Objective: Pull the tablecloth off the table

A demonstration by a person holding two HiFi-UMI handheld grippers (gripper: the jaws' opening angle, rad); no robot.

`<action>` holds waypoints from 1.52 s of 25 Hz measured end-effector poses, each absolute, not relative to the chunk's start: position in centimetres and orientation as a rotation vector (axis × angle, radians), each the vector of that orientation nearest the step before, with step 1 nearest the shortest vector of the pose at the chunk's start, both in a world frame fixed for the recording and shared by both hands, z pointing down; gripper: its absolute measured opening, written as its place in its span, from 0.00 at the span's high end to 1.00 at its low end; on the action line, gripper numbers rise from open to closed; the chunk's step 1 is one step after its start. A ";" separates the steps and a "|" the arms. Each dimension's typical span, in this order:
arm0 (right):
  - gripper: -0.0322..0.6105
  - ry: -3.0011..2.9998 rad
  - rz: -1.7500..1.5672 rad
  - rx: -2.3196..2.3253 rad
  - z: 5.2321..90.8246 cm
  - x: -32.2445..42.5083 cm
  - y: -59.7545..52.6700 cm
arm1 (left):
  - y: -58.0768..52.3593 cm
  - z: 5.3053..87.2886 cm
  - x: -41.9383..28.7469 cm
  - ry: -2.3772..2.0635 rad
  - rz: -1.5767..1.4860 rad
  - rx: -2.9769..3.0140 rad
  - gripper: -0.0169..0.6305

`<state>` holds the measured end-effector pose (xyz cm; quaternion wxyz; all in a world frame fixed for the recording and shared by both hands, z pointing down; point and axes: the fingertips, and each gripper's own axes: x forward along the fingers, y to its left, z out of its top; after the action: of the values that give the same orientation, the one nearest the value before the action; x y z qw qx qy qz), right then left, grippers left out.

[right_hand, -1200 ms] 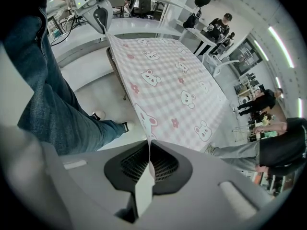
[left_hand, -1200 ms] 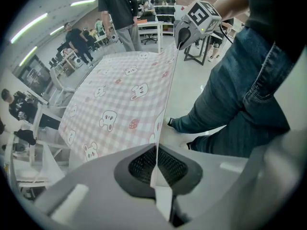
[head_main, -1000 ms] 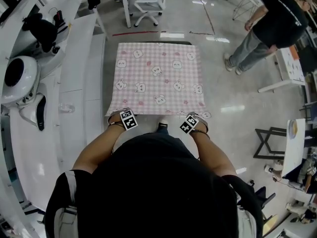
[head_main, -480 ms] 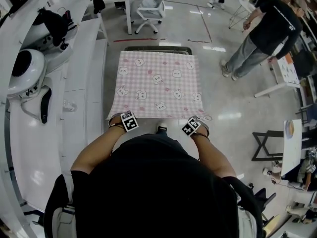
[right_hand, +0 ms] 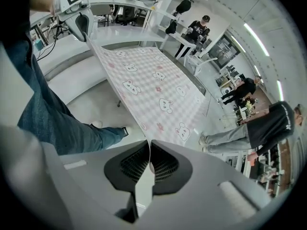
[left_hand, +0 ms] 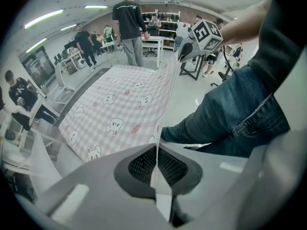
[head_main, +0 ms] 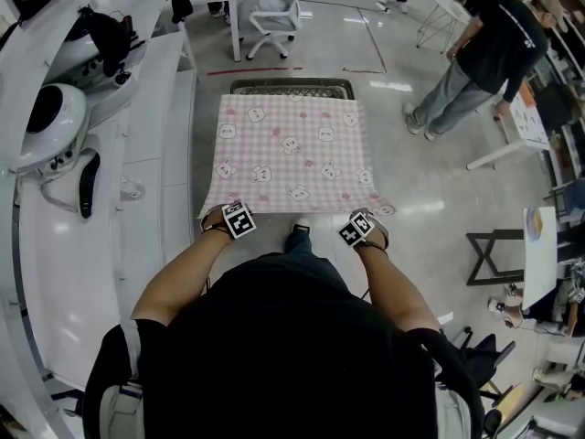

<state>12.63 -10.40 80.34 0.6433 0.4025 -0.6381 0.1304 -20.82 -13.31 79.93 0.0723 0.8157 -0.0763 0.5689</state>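
Note:
A pink checked tablecloth [head_main: 291, 154] printed with small bears is stretched over the table, whose dark far edge [head_main: 291, 86] shows bare. My left gripper [head_main: 219, 214] is shut on the cloth's near left corner, and my right gripper [head_main: 373, 219] is shut on the near right corner. In the left gripper view the cloth [left_hand: 120, 104] runs up from the closed jaws of the left gripper [left_hand: 156, 153] to the right gripper [left_hand: 186, 51]. In the right gripper view the cloth [right_hand: 153, 85] hangs taut between the right gripper [right_hand: 149, 158] and the left gripper [right_hand: 82, 24].
A long white counter [head_main: 137, 163] runs along the left, with a rounded white device [head_main: 50, 126] on it. A person in a dark shirt [head_main: 494, 53] stands at the right. A white office chair [head_main: 279, 7] stands beyond the table, and a dark folding frame [head_main: 498, 259] at the right.
Both grippers have drawn back toward my body and risen a little, carrying the cloth's near edge. The cloth has slid toward me and bared the table's dark far edge.

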 end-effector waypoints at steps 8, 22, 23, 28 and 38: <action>0.89 -1.457 0.347 0.945 80.6 11.8 -8.0 | -10.8 80.2 -21.6 -0.220 1.681 2.429 0.97; 0.89 -1.560 0.350 0.943 80.2 12.2 -2.2 | -5.1 79.2 -21.2 -0.257 1.716 2.378 0.97; 0.89 -1.569 0.347 0.939 79.9 12.5 -1.7 | -4.6 78.8 -20.8 -0.261 1.719 2.378 0.97; 0.89 -1.610 0.335 0.904 78.6 14.2 1.6 | -1.9 77.5 -19.2 -0.300 1.720 2.362 0.97; 0.89 -1.688 0.268 0.842 76.3 14.4 5.2 | 2.5 76.2 -18.9 -0.431 1.659 2.349 0.97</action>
<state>14.44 5.15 76.30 0.5797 0.3600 -0.7220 0.1145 -18.91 2.53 76.23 0.1166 0.8022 -0.1472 0.5668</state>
